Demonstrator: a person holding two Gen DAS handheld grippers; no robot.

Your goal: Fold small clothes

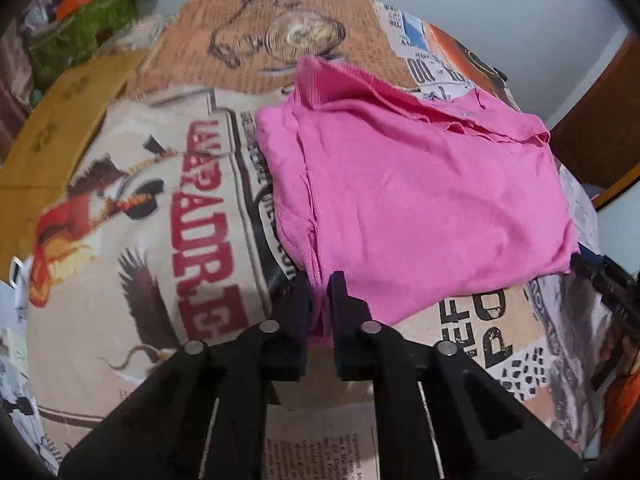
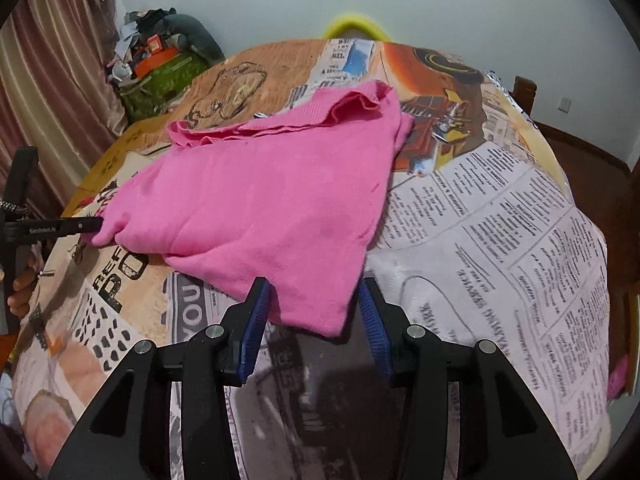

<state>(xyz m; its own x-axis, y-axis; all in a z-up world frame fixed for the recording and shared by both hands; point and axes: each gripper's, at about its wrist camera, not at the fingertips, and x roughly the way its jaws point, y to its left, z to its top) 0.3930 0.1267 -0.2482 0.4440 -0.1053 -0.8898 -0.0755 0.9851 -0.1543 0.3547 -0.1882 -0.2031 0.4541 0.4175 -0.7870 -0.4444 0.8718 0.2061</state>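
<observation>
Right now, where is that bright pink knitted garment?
The pink knitted garment lies folded on the newspaper-print cover, its near left corner pinched by the left gripper, its near right corner between the right gripper's parted jaws.

This is a room in a home, most likely a bedroom or living room. A soft printed cloth with newspaper columns and poster pictures (image 2: 500, 216) covers the wide work surface. Long dusty-pink pleated curtains (image 2: 52, 92) hang along one side. Beside them sits an untidy heap of household bags, boxes and clothes (image 2: 160, 64). A plain pale painted wall (image 2: 440, 4) closes the far side, with a dark brown wooden piece of furniture (image 1: 596, 136) at the edge.
</observation>
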